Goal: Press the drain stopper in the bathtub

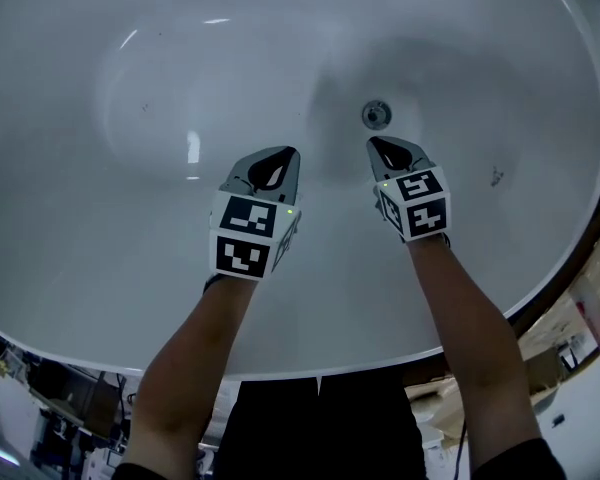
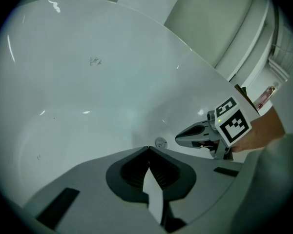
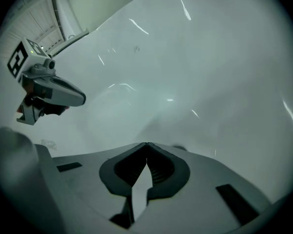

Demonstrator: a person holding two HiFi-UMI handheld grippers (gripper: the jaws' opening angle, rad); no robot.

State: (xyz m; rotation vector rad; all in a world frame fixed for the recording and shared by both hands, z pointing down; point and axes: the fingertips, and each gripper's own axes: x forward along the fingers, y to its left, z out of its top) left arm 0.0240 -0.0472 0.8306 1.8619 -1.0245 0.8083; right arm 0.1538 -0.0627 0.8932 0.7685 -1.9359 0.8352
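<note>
The round metal drain stopper sits on the floor of the white bathtub, right of centre. My right gripper hovers just short of it, jaw tips touching, nothing between them. In the right gripper view the jaw tips nearly hide the stopper. My left gripper is shut and empty, to the left of the drain. The left gripper view shows the stopper just past its tips, with the right gripper beside it.
The tub's rim curves around the near and right sides. A small dark smudge marks the tub wall at the right. Clutter stands on the floor outside the tub. A toilet shows beyond the tub.
</note>
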